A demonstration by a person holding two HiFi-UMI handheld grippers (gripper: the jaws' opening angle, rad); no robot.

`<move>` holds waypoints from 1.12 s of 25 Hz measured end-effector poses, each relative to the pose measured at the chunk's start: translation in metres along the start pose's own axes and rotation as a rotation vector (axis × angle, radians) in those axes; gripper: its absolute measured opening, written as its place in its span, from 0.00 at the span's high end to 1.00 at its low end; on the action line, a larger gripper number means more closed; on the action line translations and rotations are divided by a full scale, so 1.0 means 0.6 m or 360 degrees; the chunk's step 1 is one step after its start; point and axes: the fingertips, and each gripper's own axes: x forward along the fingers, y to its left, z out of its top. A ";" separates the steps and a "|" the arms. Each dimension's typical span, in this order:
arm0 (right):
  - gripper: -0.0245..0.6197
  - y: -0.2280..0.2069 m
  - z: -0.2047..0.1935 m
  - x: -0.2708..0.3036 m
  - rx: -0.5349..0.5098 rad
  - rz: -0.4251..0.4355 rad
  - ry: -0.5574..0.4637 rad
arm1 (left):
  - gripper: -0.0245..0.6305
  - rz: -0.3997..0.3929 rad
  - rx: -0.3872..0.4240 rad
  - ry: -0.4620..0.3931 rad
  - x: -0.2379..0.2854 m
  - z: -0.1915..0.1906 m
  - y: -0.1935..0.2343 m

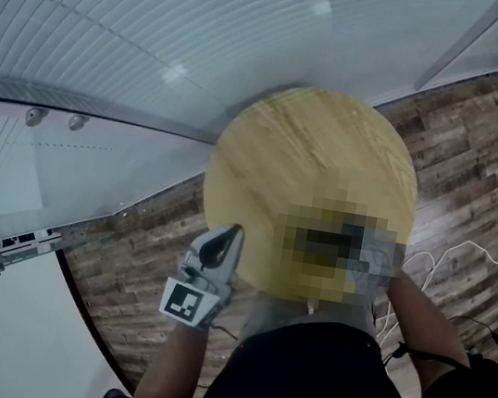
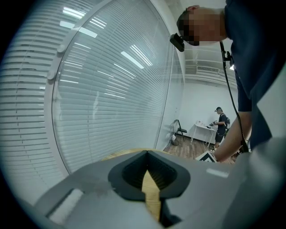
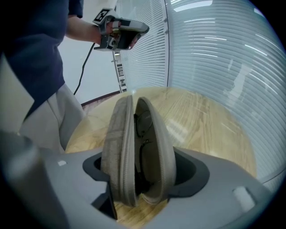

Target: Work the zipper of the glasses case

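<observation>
A beige fabric glasses case stands on edge on the round wooden table. Its zipper is undone along the top, and dark-framed glasses show in the gap between the two halves. My right gripper has a jaw against each side of the case and is shut on it. In the head view a mosaic patch covers the case and most of this gripper. My left gripper hovers off the table's near left edge, shut and empty; it also shows raised in the right gripper view.
A curved glass wall with blinds runs close behind the table. White cables lie on the wood floor at the right. A person stands far off by a white desk.
</observation>
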 end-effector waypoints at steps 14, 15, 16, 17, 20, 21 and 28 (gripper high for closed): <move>0.47 0.026 0.035 0.009 0.0205 0.0014 -0.0130 | 0.96 0.0029 -0.0019 -0.0012 -0.039 -0.016 0.012; 0.47 0.027 0.041 0.007 0.0250 0.0010 -0.0162 | 0.96 0.0028 -0.0019 -0.0012 -0.041 -0.017 0.013; 0.48 0.028 0.047 0.005 0.0289 0.0004 -0.0194 | 0.96 0.0027 -0.0019 -0.0012 -0.041 -0.018 0.013; 0.48 0.028 0.051 0.003 0.0320 -0.0003 -0.0221 | 0.96 0.0025 -0.0020 -0.0015 -0.042 -0.019 0.012; 0.48 0.029 0.058 -0.007 0.0371 -0.0026 -0.0256 | 0.96 0.0015 -0.0022 -0.0031 -0.044 -0.016 0.004; 0.48 0.028 0.059 -0.011 0.0394 -0.0030 -0.0268 | 0.96 0.0012 -0.0020 -0.0037 -0.046 -0.015 0.002; 0.50 0.006 0.079 -0.057 0.0674 -0.0074 -0.0492 | 0.96 0.0030 -0.0022 -0.0048 -0.067 -0.016 -0.005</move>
